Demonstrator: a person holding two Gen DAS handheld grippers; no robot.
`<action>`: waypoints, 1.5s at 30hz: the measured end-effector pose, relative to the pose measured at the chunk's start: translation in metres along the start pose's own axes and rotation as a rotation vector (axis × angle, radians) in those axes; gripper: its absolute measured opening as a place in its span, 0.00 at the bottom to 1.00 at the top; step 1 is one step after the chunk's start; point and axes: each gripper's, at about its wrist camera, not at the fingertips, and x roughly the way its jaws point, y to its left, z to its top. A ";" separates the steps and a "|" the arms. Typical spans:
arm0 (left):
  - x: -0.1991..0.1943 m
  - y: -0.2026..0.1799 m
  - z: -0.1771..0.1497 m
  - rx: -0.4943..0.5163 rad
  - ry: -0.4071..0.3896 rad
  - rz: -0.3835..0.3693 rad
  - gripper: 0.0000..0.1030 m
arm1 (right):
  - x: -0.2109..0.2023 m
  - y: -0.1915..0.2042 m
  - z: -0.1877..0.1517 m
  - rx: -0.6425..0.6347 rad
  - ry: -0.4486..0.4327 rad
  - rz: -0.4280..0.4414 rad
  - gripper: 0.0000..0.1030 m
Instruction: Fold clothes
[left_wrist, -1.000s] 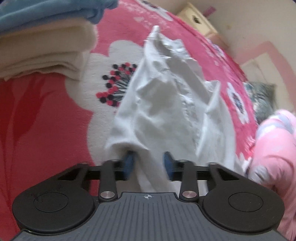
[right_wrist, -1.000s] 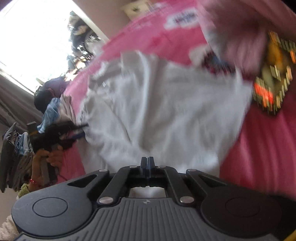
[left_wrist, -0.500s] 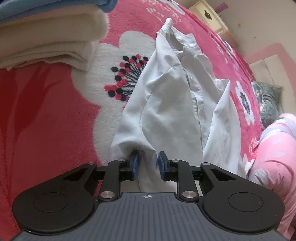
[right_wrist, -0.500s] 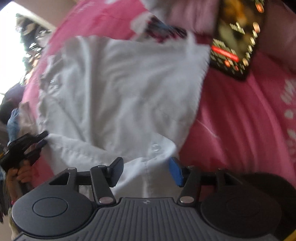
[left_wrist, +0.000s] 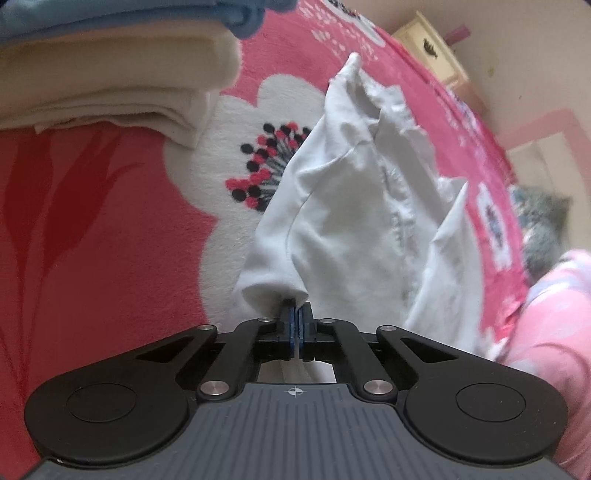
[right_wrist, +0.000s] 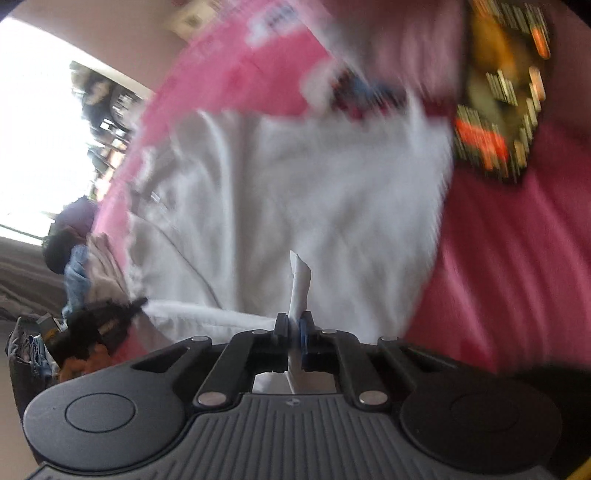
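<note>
A pink floral blanket (left_wrist: 110, 229) carries a crumpled white shirt (left_wrist: 351, 221) and folded cream blankets (left_wrist: 110, 85) nearby.

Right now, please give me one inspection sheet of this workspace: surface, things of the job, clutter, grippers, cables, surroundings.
Surface: pink floral blanket with a white flower print.
Job's things: white shirt, rumpled, lying on the blanket, pinched at two places.
Clutter: folded cream blanket with a blue cloth on top, left of the shirt; a dark patterned item, too blurred to name.
Grippers: left gripper shut on a shirt fold; right gripper closing, a shirt edge pressed between its pads.
Cables: nothing seen.
Surroundings: cream drawer unit by the wall; bright window; clothes pile at the bed's edge.
</note>
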 end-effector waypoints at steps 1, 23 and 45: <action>-0.002 0.002 0.003 -0.026 -0.002 -0.024 0.00 | -0.006 0.013 0.011 -0.056 -0.044 -0.004 0.06; -0.026 0.039 -0.023 0.113 -0.102 -0.004 0.01 | 0.037 -0.042 0.020 -0.098 0.087 -0.239 0.13; -0.057 0.040 -0.042 0.425 -0.169 0.078 0.23 | 0.234 0.243 0.060 -0.746 0.148 0.155 0.36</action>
